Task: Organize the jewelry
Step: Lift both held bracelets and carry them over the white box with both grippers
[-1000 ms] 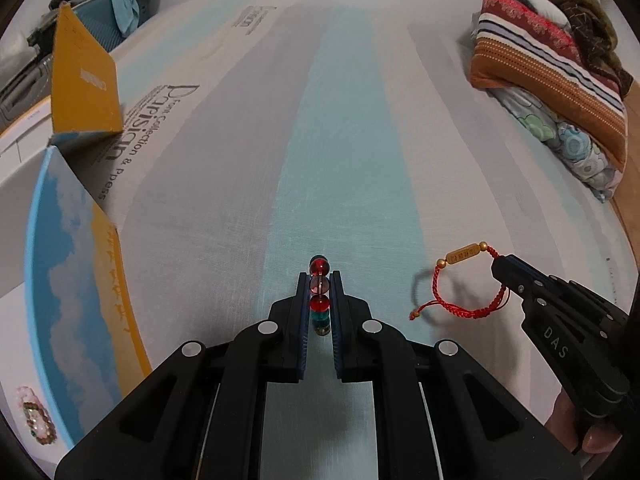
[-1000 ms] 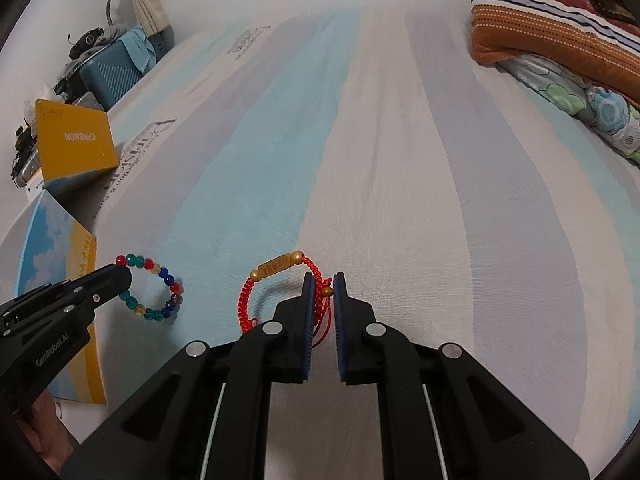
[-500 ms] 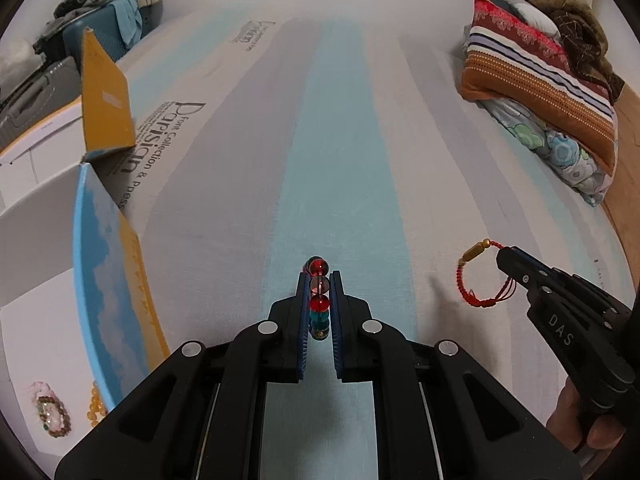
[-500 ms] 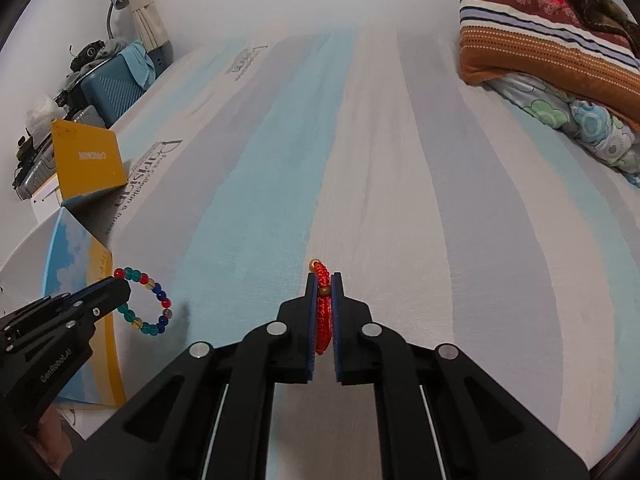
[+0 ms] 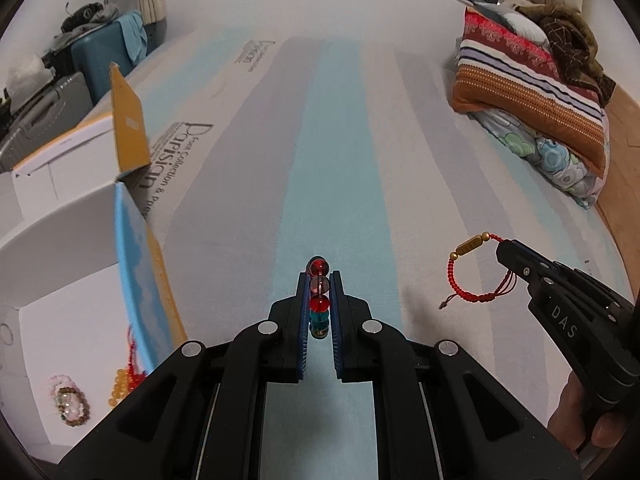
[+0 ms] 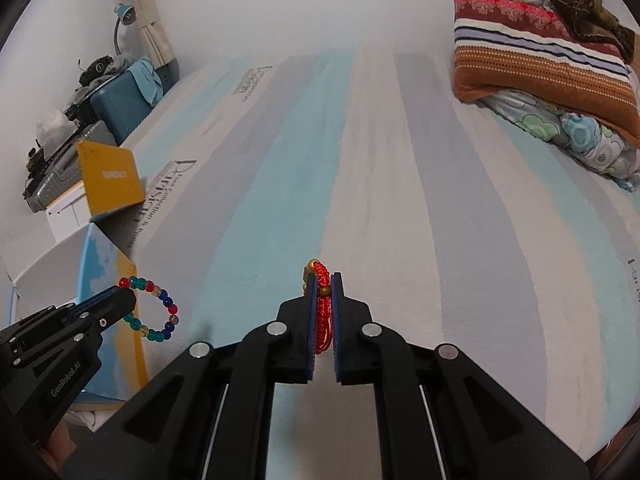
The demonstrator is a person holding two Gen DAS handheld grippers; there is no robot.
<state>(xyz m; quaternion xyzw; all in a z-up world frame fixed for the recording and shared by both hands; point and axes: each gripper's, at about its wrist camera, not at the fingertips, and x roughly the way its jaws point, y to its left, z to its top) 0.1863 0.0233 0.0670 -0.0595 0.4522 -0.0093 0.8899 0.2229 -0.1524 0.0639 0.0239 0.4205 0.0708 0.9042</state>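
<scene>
My left gripper (image 5: 319,280) is shut on a bracelet of red, teal and blue glass beads (image 5: 319,296), held in the air above the striped mattress; it also shows in the right wrist view (image 6: 154,312). My right gripper (image 6: 323,280) is shut on a red cord bracelet with a gold tube bead (image 6: 322,300), also lifted; in the left wrist view it hangs (image 5: 476,272) from the right gripper's tip (image 5: 506,248). An open white box (image 5: 60,264) with blue and yellow flaps sits at the left, holding several bracelets (image 5: 74,400).
The mattress (image 5: 340,152) stretches ahead. Folded striped and floral quilts (image 5: 532,80) lie at the far right. A teal suitcase (image 5: 108,56) and a grey case (image 5: 44,108) stand beyond the mattress at the left. The box's yellow flap (image 5: 128,120) stands upright.
Both grippers have risen higher above the mattress with their bracelets. The left gripper has shifted so more of the box interior shows. The red cord bracelet swings under the right gripper.
</scene>
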